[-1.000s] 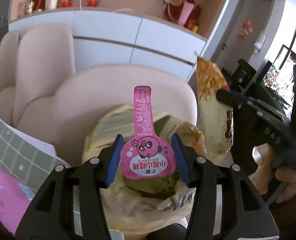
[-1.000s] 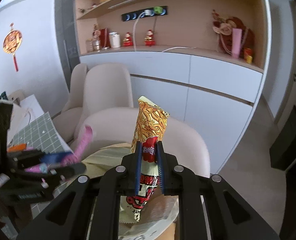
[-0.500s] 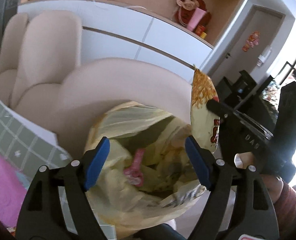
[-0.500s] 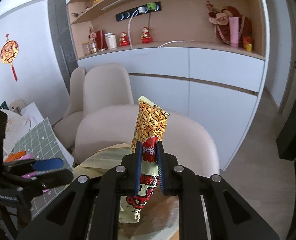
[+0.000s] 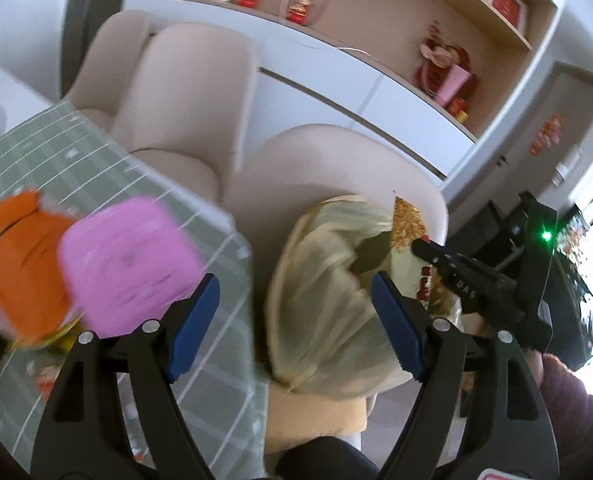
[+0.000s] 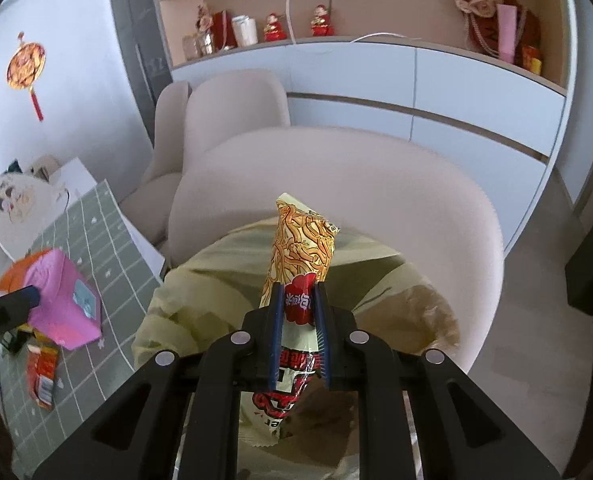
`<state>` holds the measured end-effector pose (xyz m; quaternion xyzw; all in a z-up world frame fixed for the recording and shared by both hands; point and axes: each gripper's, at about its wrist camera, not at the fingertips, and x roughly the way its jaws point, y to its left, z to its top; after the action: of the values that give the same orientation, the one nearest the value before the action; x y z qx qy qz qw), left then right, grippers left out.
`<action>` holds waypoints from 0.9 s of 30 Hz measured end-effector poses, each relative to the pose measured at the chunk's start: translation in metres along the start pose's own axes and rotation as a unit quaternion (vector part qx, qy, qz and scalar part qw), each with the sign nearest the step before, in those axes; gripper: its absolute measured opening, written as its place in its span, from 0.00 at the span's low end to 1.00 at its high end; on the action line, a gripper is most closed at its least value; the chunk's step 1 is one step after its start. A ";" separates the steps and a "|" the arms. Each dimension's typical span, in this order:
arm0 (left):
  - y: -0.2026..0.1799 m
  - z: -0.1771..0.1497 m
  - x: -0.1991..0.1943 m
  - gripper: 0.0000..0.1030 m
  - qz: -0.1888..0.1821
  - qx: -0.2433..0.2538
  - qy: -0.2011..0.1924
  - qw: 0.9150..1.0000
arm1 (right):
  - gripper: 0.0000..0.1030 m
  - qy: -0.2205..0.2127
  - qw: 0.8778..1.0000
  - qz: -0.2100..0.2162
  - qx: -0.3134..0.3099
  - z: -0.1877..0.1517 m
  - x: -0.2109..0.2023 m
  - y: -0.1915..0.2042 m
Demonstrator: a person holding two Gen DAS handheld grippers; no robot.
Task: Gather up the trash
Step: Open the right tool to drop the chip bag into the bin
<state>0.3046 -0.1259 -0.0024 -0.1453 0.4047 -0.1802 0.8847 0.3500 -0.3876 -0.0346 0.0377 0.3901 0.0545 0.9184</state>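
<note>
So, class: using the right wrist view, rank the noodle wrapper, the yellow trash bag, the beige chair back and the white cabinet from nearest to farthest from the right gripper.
1. noodle wrapper, clamped in the right gripper.
2. yellow trash bag, just beneath and ahead.
3. beige chair back, behind the bag.
4. white cabinet, along the far wall.

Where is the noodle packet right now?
The noodle packet is upright, clamped in the right gripper, above the yellow trash bag on the beige chair.
</note>
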 end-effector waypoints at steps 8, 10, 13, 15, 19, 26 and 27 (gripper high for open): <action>0.056 -0.041 -0.067 0.72 0.062 -0.029 -0.026 0.997 | 0.34 -0.022 0.999 -0.018 0.022 -0.008 -0.011 0.014; 0.071 -0.051 -0.083 0.72 0.077 -0.036 -0.032 0.996 | 0.34 -0.031 0.999 -0.016 0.025 -0.011 -0.019 0.021; 0.096 -0.065 -0.109 0.72 0.104 -0.043 -0.042 0.993 | 0.34 -0.048 0.999 -0.014 0.018 -0.016 -0.035 0.038; 0.111 -0.071 -0.122 0.72 0.123 -0.045 -0.052 0.990 | 0.34 -0.062 0.998 -0.003 0.015 -0.018 -0.047 0.051; 0.143 -0.077 -0.146 0.72 0.157 -0.060 -0.074 0.983 | 0.34 -0.070 0.997 0.038 0.008 -0.025 -0.062 0.082; 0.201 -0.083 -0.181 0.72 0.201 -0.114 -0.110 0.967 | 0.34 -0.054 0.993 0.098 -0.045 -0.047 -0.073 0.154; 0.206 -0.083 -0.183 0.72 0.206 -0.114 -0.112 0.965 | 0.34 -0.050 0.992 0.102 -0.052 -0.051 -0.073 0.160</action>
<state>0.1708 0.1288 -0.0165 -0.1781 0.3420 0.0703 0.9200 0.2520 -0.2373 -0.0001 0.0323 0.3342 0.1664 0.9271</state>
